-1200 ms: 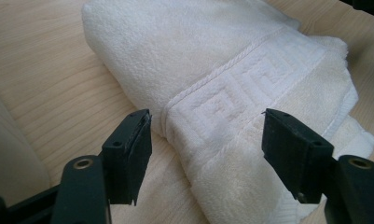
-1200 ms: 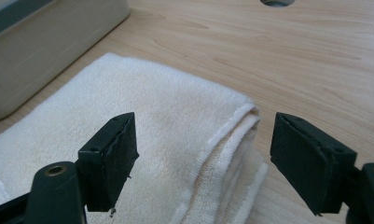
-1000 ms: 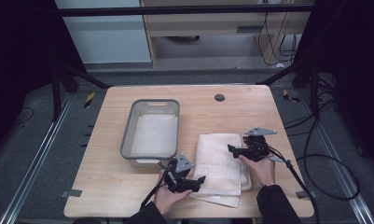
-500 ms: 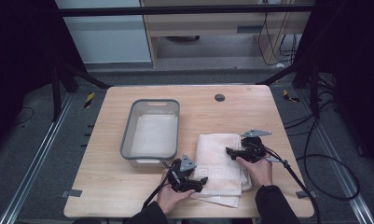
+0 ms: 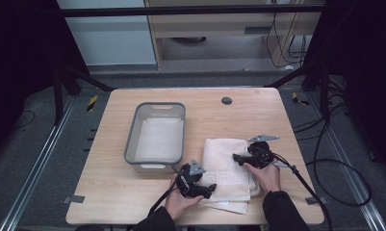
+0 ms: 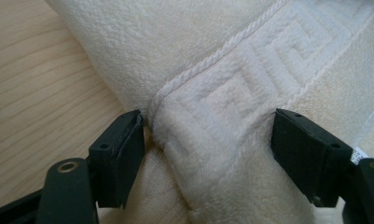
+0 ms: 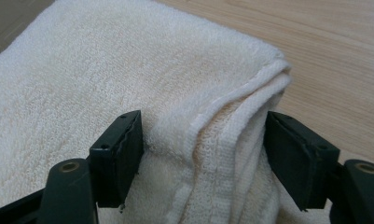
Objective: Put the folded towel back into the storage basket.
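Straddling the folded towel (image 5: 226, 166) at the table's (image 5: 109, 202) near edge: left gripper (image 6: 208, 154) spread wide over the patterned border, not yet clamped. Right gripper (image 7: 203, 154) just narrowing around the bunched corner, pads apparently short of pressing. Grasp pending, lift outstanding. Farther back, grey bin (image 5: 131, 144), perhaps already containing a towel.

Dark sleeves covered both forearms. Each hand-held gripper, left (image 5: 211, 189) and right (image 5: 235, 157), was black with square pads, brass-ringed screw holes, a grey three-cornered plate and black cable.
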Demonstrator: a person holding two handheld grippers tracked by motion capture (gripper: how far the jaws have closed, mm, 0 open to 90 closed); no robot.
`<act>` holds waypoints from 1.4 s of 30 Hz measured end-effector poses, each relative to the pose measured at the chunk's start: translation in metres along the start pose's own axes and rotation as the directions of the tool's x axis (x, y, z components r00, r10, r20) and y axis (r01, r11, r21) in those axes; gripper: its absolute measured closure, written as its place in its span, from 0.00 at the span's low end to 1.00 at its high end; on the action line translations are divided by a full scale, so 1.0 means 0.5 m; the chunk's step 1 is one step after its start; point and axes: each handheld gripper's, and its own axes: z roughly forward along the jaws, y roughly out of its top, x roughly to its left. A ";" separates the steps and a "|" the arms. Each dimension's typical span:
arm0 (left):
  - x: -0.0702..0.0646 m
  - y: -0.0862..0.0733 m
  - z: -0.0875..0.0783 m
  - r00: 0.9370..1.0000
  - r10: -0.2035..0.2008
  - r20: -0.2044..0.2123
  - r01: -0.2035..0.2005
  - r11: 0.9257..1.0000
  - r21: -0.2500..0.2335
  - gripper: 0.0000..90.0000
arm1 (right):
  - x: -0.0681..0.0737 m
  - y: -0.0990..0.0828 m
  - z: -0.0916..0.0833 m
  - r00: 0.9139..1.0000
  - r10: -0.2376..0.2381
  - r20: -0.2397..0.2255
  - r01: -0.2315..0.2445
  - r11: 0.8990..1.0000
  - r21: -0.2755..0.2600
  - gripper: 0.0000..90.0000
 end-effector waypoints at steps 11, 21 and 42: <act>0.002 0.005 0.007 0.999 -0.019 0.048 0.018 0.999 0.027 0.35 | -0.004 0.001 0.007 0.998 0.040 -0.048 -0.039 0.999 0.026 0.44; 0.001 0.006 0.005 0.994 -0.066 0.090 0.063 0.997 0.033 0.56 | -0.003 0.003 0.004 0.993 0.077 -0.093 -0.075 0.997 0.032 0.67; -0.006 0.001 -0.010 0.995 -0.062 0.076 0.064 0.998 -0.022 0.84 | 0.004 0.010 -0.016 0.991 0.067 -0.115 -0.069 0.998 -0.010 0.76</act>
